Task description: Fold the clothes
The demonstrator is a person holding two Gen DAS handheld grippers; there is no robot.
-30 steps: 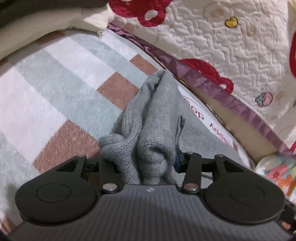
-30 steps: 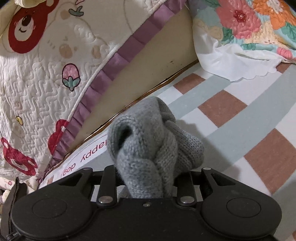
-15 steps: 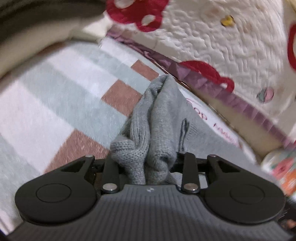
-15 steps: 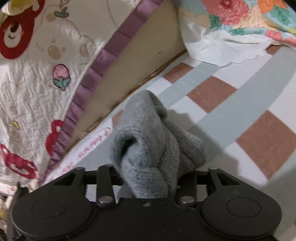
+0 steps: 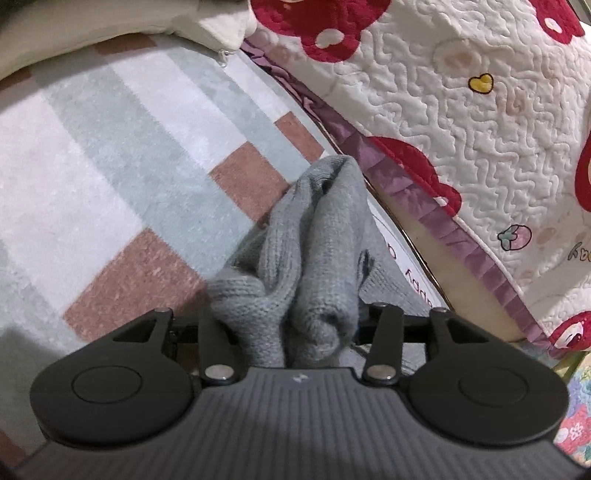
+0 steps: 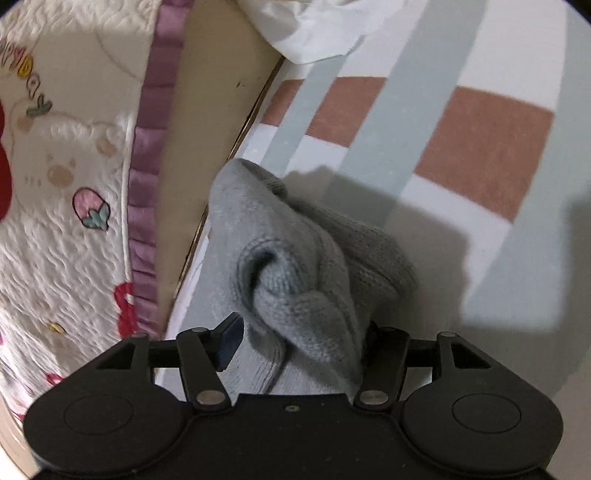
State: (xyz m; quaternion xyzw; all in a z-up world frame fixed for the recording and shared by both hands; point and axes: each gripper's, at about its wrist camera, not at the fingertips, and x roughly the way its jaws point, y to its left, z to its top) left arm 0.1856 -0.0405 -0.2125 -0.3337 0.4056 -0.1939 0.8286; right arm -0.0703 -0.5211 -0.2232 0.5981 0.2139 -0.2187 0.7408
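Left wrist view: knit garment (image 5: 317,258) bunched between the left gripper (image 5: 291,325) fingers, running far from it over the checked blanket (image 5: 122,177). Quilted cover (image 5: 461,122) to the right, pillow (image 5: 110,26) at far left.

Right wrist view: garment (image 6: 295,266) in the right gripper (image 6: 299,343); quilt left, blanket right, white cloth (image 6: 306,33) far.

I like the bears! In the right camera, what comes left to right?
Bear quilt → purple ruffle → grey knit → checked rug.

Grey knit (image 6: 295,266) in R gripper (image 6: 299,336)
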